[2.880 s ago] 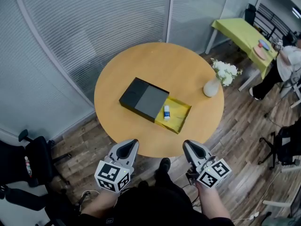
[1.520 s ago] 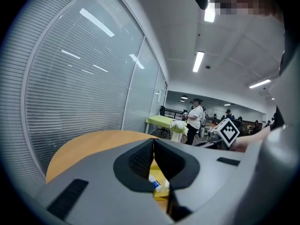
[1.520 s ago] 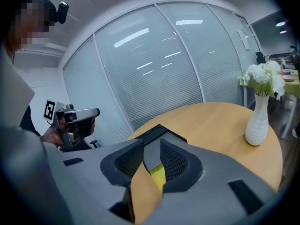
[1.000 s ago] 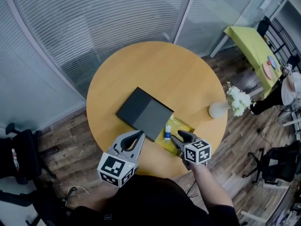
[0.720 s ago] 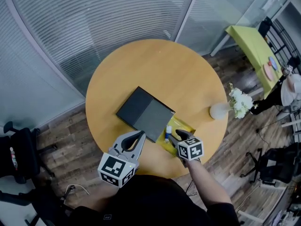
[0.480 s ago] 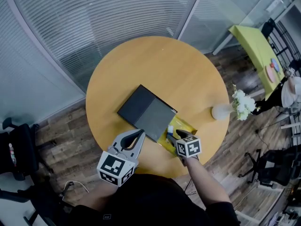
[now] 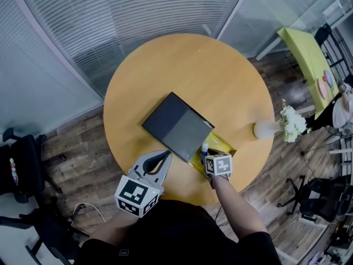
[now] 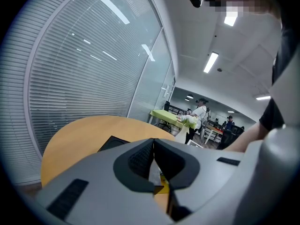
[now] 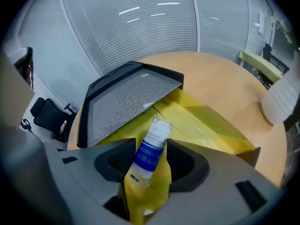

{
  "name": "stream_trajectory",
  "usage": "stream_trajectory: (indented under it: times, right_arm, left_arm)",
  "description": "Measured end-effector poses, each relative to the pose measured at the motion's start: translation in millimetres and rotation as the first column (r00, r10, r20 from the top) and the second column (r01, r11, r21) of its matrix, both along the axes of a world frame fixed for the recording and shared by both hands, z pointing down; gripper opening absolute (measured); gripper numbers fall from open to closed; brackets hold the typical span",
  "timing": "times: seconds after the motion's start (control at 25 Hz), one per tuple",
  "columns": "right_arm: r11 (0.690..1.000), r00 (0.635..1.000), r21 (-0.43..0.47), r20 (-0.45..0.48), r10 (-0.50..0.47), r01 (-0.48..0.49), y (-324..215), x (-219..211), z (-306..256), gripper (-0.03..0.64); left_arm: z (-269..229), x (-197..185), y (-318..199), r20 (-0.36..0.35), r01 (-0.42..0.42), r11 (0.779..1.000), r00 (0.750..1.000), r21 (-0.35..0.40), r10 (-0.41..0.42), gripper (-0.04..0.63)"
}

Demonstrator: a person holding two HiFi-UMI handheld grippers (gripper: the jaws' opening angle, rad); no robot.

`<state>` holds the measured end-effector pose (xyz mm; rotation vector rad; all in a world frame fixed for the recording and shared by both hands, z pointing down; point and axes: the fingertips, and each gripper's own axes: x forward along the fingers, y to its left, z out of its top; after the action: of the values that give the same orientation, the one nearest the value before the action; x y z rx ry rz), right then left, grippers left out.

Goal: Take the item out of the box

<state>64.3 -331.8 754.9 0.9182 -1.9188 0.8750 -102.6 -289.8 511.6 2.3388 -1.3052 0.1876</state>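
One bottle point(image 9: 151, 149) between opening jaws of right gripper point(image 9: 151, 167)

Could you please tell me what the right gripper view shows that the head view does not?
Only the right gripper view: the right gripper's opening jaws stand on either side of the blue-labelled bottle, and the pads apparently do not press it. Only the head view: the left gripper, jaws together, by the near side of the whole round table. Both views: the black box and its pulled-out yellow tray.
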Motion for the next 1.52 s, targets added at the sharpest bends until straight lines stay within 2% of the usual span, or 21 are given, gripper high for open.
stream_trajectory:
  times: [0.16, 0.24, 0.52, 0.72, 0.88, 1.16, 1.52]
  right_arm:
    - [1.0, 0.999, -0.01, -0.046, -0.012, 0.012, 2, -4, 8, 0.201]
    - [1.0, 0.998, -0.005, -0.059, -0.024, 0.024, 2, -4, 7, 0.161]
    - [0.999, 1.0, 0.027, 0.01, 0.016, -0.016, 7, 7, -21, 0.149]
    - [0.99, 0.987, 0.06, 0.106, 0.123, -0.13, 5, 33, -48, 0.146]
    - [0.975, 0.967, 0.113, 0.19, 0.167, -0.191, 2, 46, -75, 0.146]
    - [0.949, 0.928, 0.215, 0.343, 0.147, -0.23, 16, 63, -138, 0.146]
    - [0.888, 0.876, 0.365, 0.476, 0.08, -0.28, 20, 78, -227, 0.144]
  left_arm:
    - [-5, -4, 4, -0.001, 0.003, 1.0, 1.0, 0.01, -0.003, 0.014]
    - [-10, -5, 5, 0.001, 0.001, 1.0, 1.0, 0.021, -0.001, 0.014]
    - [-24, 2, 15, 0.01, -0.023, 0.999, 1.0, 0.045, 0.023, 0.014]
    - [-40, 25, 21, 0.028, -0.071, 0.995, 0.997, 0.075, 0.069, 0.014]
    - [-51, 44, 21, 0.053, -0.125, 0.987, 0.991, 0.105, 0.12, 0.014]
    - [-68, 66, 19, 0.079, -0.157, 0.978, 0.986, 0.139, 0.147, 0.014]
    - [-87, 82, 15, 0.109, -0.171, 0.97, 0.982, 0.173, 0.154, 0.014]
